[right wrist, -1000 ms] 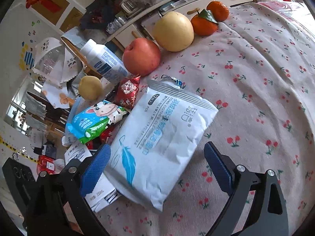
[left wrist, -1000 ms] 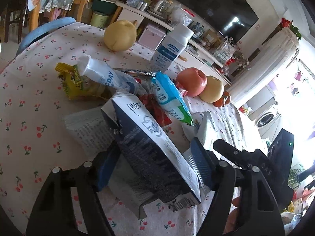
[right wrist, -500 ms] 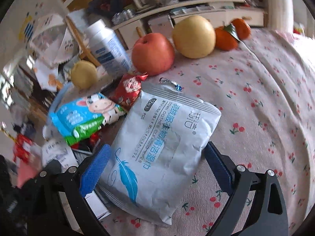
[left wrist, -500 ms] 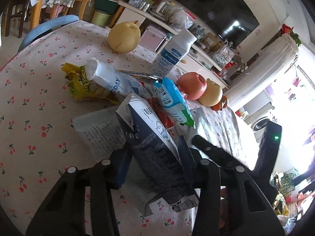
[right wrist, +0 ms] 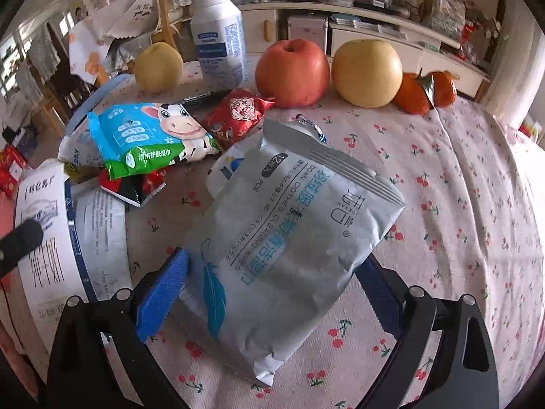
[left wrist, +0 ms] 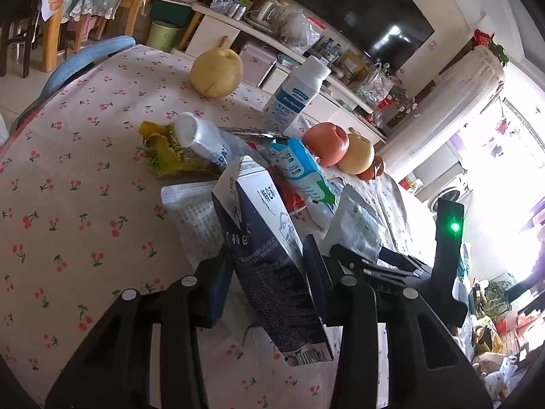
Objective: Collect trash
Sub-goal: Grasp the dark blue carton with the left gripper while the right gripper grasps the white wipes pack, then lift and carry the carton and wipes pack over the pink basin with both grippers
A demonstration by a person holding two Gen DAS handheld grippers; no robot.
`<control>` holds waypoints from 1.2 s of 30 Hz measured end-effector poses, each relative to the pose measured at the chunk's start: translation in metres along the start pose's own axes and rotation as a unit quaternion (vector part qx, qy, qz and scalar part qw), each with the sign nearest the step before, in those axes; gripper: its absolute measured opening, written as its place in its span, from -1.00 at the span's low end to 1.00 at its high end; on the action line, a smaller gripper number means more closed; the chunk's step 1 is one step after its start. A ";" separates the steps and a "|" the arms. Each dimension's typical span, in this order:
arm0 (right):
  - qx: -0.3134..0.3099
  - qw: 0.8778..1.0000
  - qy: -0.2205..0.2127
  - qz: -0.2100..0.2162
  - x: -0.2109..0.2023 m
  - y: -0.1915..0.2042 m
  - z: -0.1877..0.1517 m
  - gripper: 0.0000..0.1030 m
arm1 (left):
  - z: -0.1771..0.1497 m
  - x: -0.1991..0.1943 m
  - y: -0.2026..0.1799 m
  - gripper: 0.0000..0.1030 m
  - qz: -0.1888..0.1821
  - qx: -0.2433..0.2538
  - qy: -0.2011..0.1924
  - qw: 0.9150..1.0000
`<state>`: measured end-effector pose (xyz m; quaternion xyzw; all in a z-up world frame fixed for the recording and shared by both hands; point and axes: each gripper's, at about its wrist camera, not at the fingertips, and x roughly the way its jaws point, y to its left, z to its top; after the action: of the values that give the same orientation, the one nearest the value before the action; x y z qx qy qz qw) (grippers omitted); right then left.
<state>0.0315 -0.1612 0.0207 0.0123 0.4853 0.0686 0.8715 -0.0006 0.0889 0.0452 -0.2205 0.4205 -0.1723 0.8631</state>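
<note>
My left gripper (left wrist: 269, 272) is shut on a dark blue and white milk carton (left wrist: 269, 238), holding it tilted above the table. The carton also shows at the left of the right wrist view (right wrist: 51, 231). My right gripper (right wrist: 272, 279) is open, its blue pads on either side of a silver wet-wipe pouch (right wrist: 289, 235) that lies on the cherry-print tablecloth (right wrist: 460, 204). Other trash lies behind: a blue cow-print wipe pack (right wrist: 150, 136), a red snack wrapper (right wrist: 235, 116), a yellow wrapper (left wrist: 163, 150) and a lying white bottle (left wrist: 204, 139).
An apple (right wrist: 293, 71), a yellow pear (right wrist: 366, 71), two tangerines (right wrist: 425, 92), another pear (right wrist: 156, 66) and an upright white bottle (right wrist: 218, 34) stand at the back of the table. A low cabinet (right wrist: 340, 27) is behind.
My left gripper has closed on the milk carton and lifted it upright-tilted. My right gripper has moved in around the silver pouch and turned to face the fruit.
</note>
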 end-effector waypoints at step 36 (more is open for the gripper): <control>-0.030 0.997 -0.074 -0.018 -0.005 0.033 -0.018 0.45 | -0.014 -0.019 0.003 -0.30 -0.037 0.027 -0.021 0.999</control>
<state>0.0095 -0.1300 0.0184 -0.0179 0.4172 0.0666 0.9062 -0.0231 0.0972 0.0486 -0.2157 0.3893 -0.2109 0.8703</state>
